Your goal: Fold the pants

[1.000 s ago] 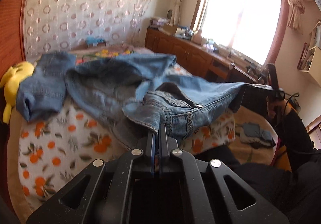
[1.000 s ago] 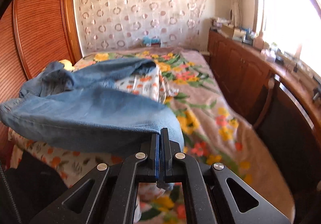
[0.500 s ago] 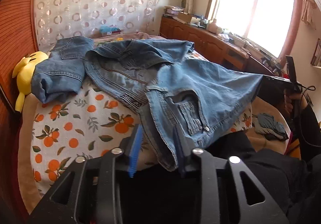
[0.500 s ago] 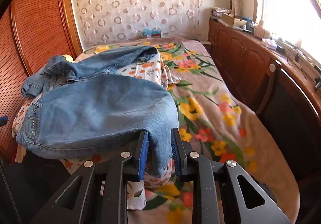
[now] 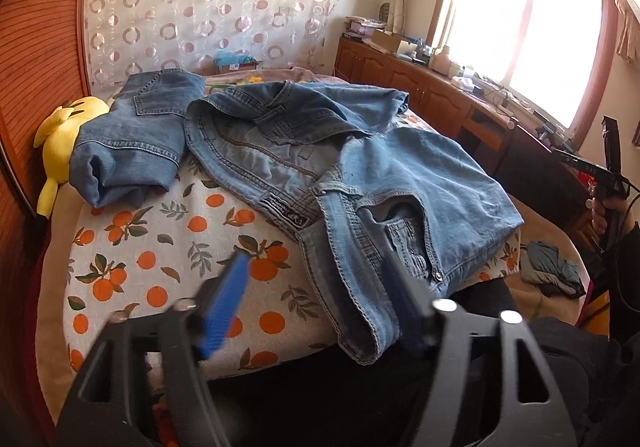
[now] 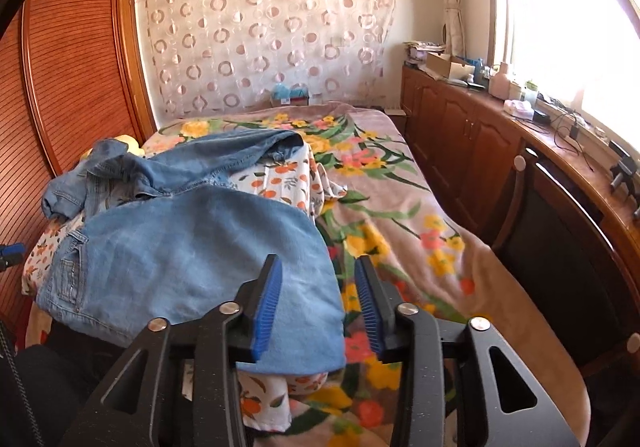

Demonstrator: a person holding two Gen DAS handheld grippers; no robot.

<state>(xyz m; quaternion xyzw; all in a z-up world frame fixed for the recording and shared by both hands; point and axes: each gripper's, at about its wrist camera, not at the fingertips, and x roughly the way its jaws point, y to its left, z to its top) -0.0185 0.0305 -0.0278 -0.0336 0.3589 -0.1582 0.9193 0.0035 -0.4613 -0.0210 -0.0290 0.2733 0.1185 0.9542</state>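
Left gripper (image 5: 316, 299) has its jaws spread wide, having just been opening, and the pads aren't squeezing anything; the waistband corner of the jeans (image 5: 360, 183) droops between them, up against the right finger, so that end is let go. Right gripper (image 6: 318, 305) is also loosened, its jaws just opening too, with the folded edge of the jeans (image 6: 192, 251) lying between the blue pads (image 6: 267, 311), and there's a clear gap on the right-hand side. Going outward, the jeans sit spread over an orange-print sheet (image 5: 160, 247) at the near end of the bed (image 6: 400, 215), legs bunched up toward 11 o'clock in the left view, with one cuff rolled just beside a yellow plush (image 5: 66, 139) at 9 o'clock. In the right view the floral blanket runs off to 1 o'clock, and wooden cabinets (image 6: 460, 135) line the 3 o'clock side under the window (image 5: 528, 19). A small dark cloth heap (image 5: 550, 267) lies on the bed at 4 o'clock in the left view, near the person's hand (image 5: 606, 211) holding the other tool.
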